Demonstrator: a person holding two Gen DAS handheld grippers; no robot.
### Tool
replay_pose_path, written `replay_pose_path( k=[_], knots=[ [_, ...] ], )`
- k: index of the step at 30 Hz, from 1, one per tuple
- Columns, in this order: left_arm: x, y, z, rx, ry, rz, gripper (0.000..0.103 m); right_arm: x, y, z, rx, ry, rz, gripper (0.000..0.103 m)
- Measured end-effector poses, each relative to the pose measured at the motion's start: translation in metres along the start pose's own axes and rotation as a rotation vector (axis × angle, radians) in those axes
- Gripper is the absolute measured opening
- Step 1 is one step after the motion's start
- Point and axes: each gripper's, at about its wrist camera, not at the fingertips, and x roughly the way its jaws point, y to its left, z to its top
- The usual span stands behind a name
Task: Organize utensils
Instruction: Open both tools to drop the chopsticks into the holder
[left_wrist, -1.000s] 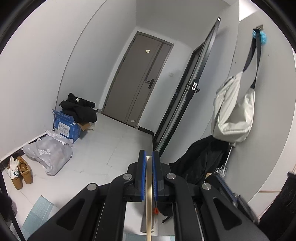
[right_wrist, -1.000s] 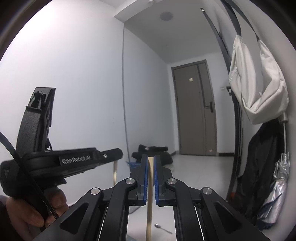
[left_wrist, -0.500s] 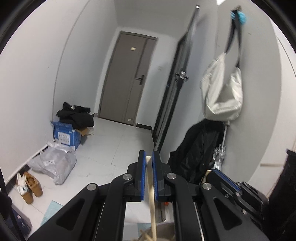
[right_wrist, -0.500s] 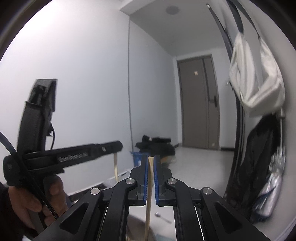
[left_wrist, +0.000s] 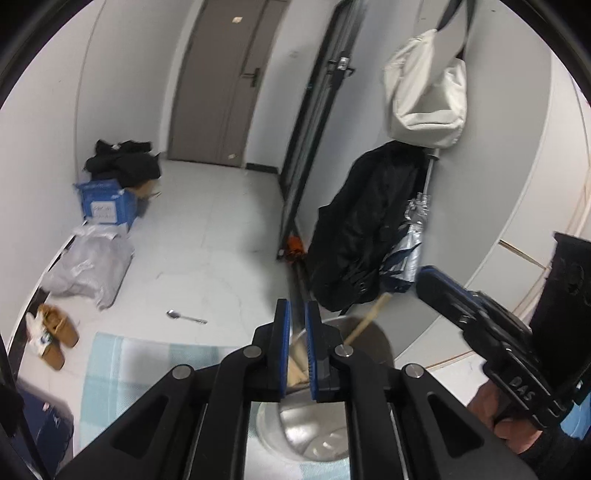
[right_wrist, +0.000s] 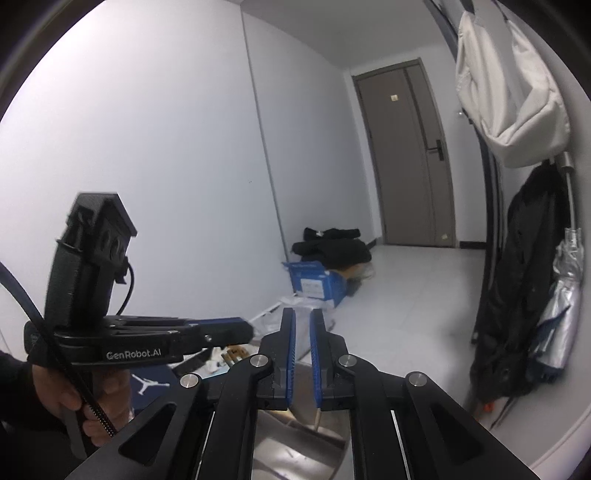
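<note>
Grey door (left_wrist: 221, 77) at the corridor end; white bag (left_wrist: 424, 88) above black coat (left_wrist: 365, 229); blue box (left_wrist: 107, 203), brown shoes (left_wrist: 55, 336) by left wall.

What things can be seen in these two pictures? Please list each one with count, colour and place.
Metal container: one, silver, below both grippers.
Chopsticks: at least two, wooden, in the container.
Spoon: one, silver, on floor.
Cloth: one, pale blue, under the container.
Box: one, blue, by left wall.
Plastic bag: one, grey, on floor.
Shoes: a pair, tan, far left.
Bag: one, white, hanging on wall.
Coat: one, black, below the bag.
Left gripper: open.
Right gripper: open.
</note>
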Motion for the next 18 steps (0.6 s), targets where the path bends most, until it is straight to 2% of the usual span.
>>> replay_pose_path(
  k=[1, 3, 4, 5, 6, 8, 10, 11, 12, 15, 17, 18],
  knots=[
    [-0.004, 0.0, 0.001, -0.009, -0.004, 0.013, 0.016, -0.004, 0.002, 0.0, 0.002, -0.001, 0.002, 0.02],
    [-0.015, -0.001, 0.005, -0.027, -0.022, 0.031, 0.045, -0.008, 0.005, -0.001, 0.017, -0.001, 0.008, 0.032],
    [-0.02, 0.0, 0.004, -0.034, -0.033, 0.031, 0.051, -0.01, 0.006, -0.001, 0.024, -0.002, 0.006, 0.033],
    [-0.028, 0.0, 0.005, -0.046, -0.049, 0.035, 0.062, -0.013, 0.008, -0.001, 0.032, -0.003, 0.002, 0.033],
    [-0.033, 0.0, 0.005, -0.053, -0.059, 0.045, 0.07, -0.015, 0.009, -0.001, 0.038, -0.003, -0.001, 0.037],
    [-0.047, -0.001, 0.005, -0.057, -0.086, 0.092, 0.071, -0.02, 0.013, -0.003, 0.057, -0.005, -0.027, 0.046],
    [-0.058, 0.001, 0.001, -0.06, -0.097, 0.116, 0.072, -0.024, 0.018, -0.005, 0.075, -0.004, -0.067, 0.063],
    [-0.063, 0.004, -0.003, -0.068, -0.097, 0.144, 0.075, -0.026, 0.023, -0.008, 0.079, 0.007, -0.1, 0.067],
    [-0.067, 0.006, -0.006, -0.078, -0.097, 0.163, 0.08, -0.028, 0.026, -0.01, 0.08, 0.012, -0.117, 0.07],
    [-0.077, 0.016, -0.018, -0.12, -0.101, 0.192, 0.083, -0.034, 0.045, -0.019, 0.067, 0.026, -0.132, 0.071],
    [-0.084, 0.021, -0.026, -0.14, -0.095, 0.208, 0.085, -0.039, 0.061, -0.025, 0.046, 0.022, -0.132, 0.075],
    [-0.086, 0.021, -0.029, -0.142, -0.092, 0.218, 0.087, -0.044, 0.065, -0.025, 0.042, 0.019, -0.134, 0.08]
  ],
)
